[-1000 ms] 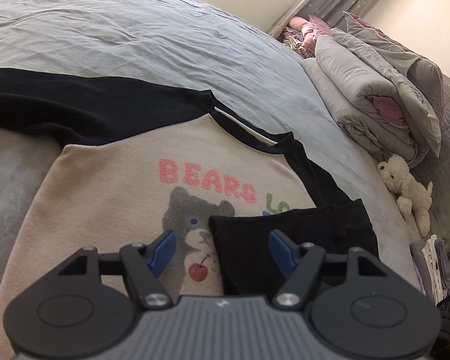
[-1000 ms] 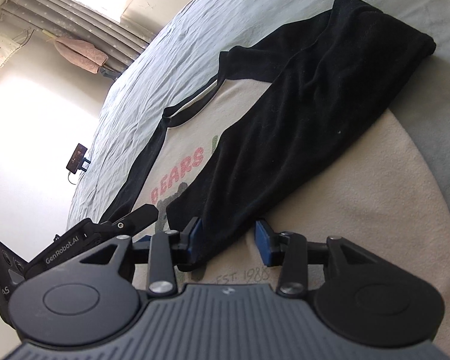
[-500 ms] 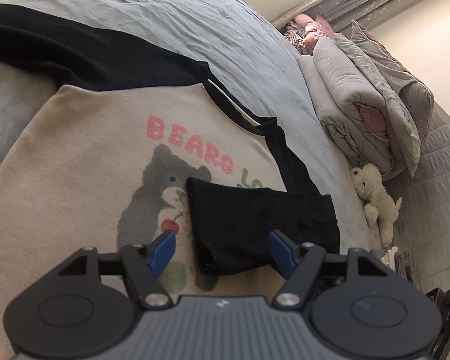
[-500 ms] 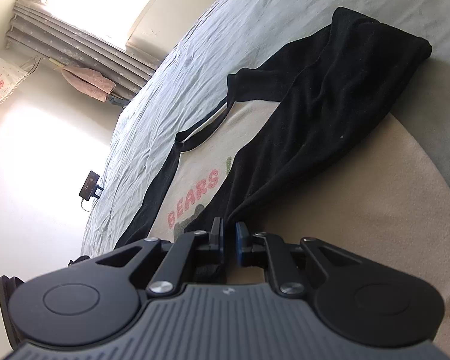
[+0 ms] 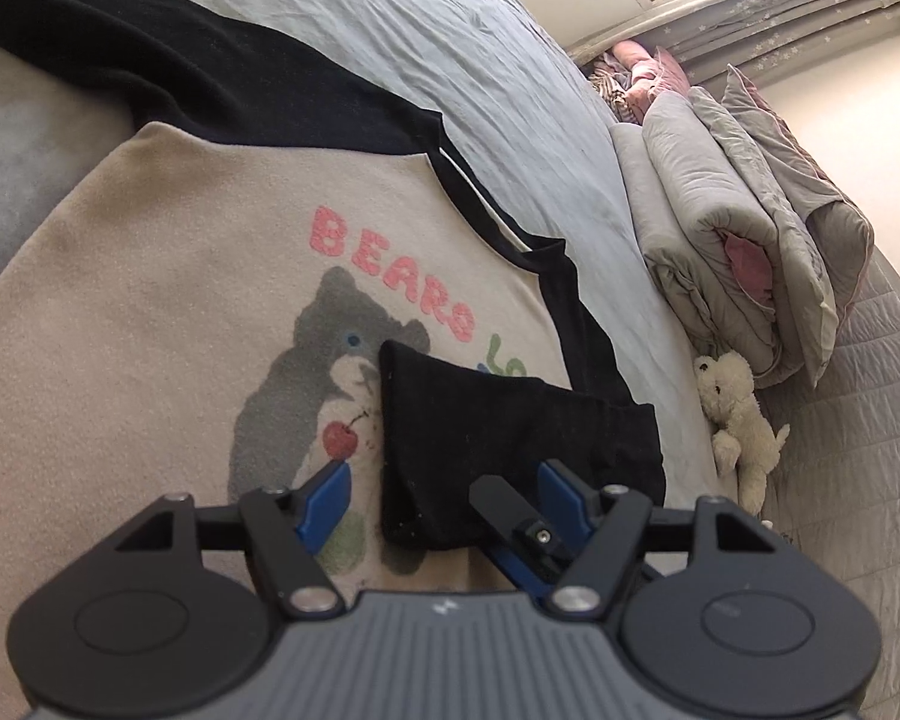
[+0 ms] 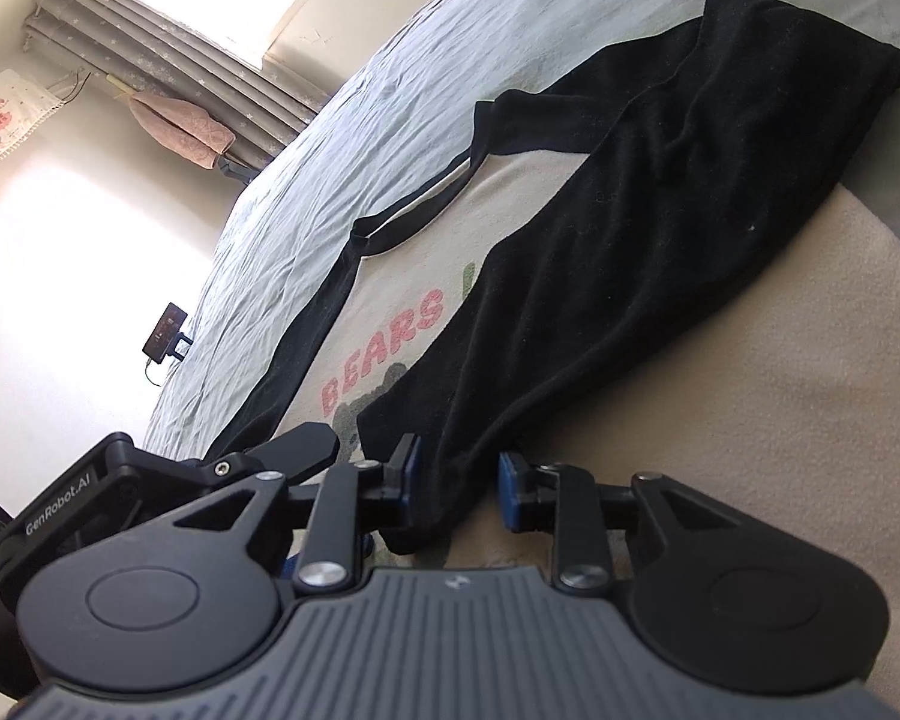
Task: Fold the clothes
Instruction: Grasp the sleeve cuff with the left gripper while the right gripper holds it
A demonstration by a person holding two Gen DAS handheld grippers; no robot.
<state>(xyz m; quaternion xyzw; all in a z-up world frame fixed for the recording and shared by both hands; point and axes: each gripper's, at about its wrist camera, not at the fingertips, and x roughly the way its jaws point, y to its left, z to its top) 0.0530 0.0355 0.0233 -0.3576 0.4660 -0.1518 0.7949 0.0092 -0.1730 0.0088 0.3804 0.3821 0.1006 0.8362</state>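
Note:
A beige sweatshirt (image 5: 150, 330) with a pink BEARS print and a grey bear lies flat, chest up, on the bed. One black sleeve (image 6: 630, 240) is folded across the chest; its cuff (image 5: 480, 438) rests over the bear. The other black sleeve (image 5: 150, 60) stretches out to the far left. My left gripper (image 5: 444, 480) is open, low over the cuff, with the cuff end between its fingers. My right gripper (image 6: 459, 477) is opening; the cuff edge lies between its blue pads, with a gap at the right pad. Each gripper shows in the other's view.
A blue-grey bedsheet (image 5: 450, 30) runs beyond the sweatshirt. Folded grey quilts (image 5: 738, 228) and a cream plush toy (image 5: 738, 426) lie at the right. A phone on a stand (image 6: 165, 339) sits at the bed's far edge, near curtains (image 6: 180, 66).
The right gripper shut on the sleeve cuff half a second ago; its jaws now stand apart again. The left view has rolled and drawn nearer. The cuff lies further over the bear.

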